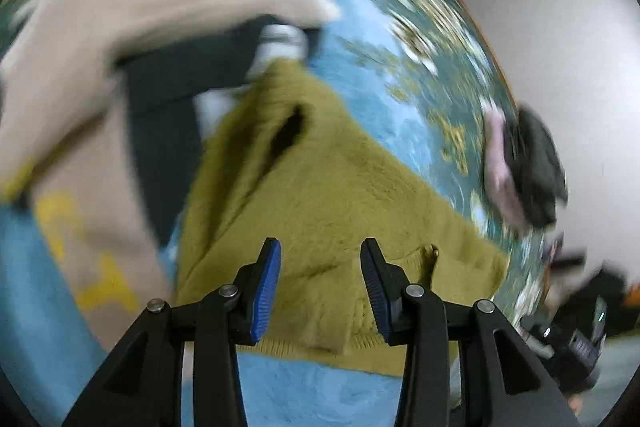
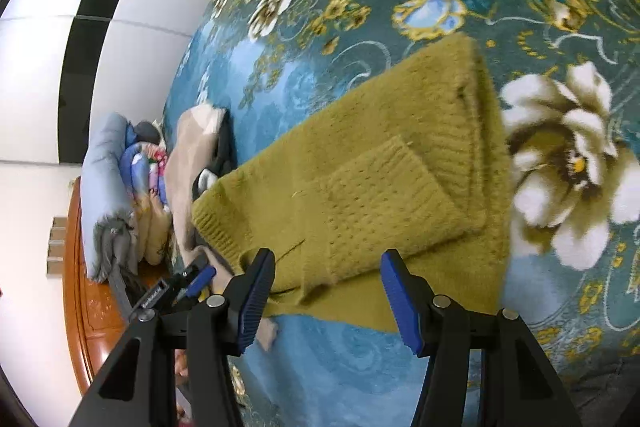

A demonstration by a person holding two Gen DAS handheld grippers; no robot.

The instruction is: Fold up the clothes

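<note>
An olive-yellow knitted sweater (image 1: pixel 320 195) lies partly folded on a blue floral bedspread (image 1: pixel 380 39); it also shows in the right wrist view (image 2: pixel 380 171) with a sleeve folded over its body. My left gripper (image 1: pixel 320 283) is open and empty, just above the sweater's near hem. My right gripper (image 2: pixel 328 299) is open and empty over the sweater's near edge. The left gripper also shows in the right wrist view (image 2: pixel 196 281) at the sweater's left end.
A beige garment with yellow letters (image 1: pixel 100 107) and a dark garment (image 1: pixel 168 131) lie left of the sweater. A pink and dark folded pile (image 1: pixel 520 167) sits at the bed's edge. Rolled bedding (image 2: pixel 116 195) lies by a wooden headboard (image 2: pixel 84 307). A bare part of the bedspread (image 2: pixel 340 367) shows beneath the right gripper.
</note>
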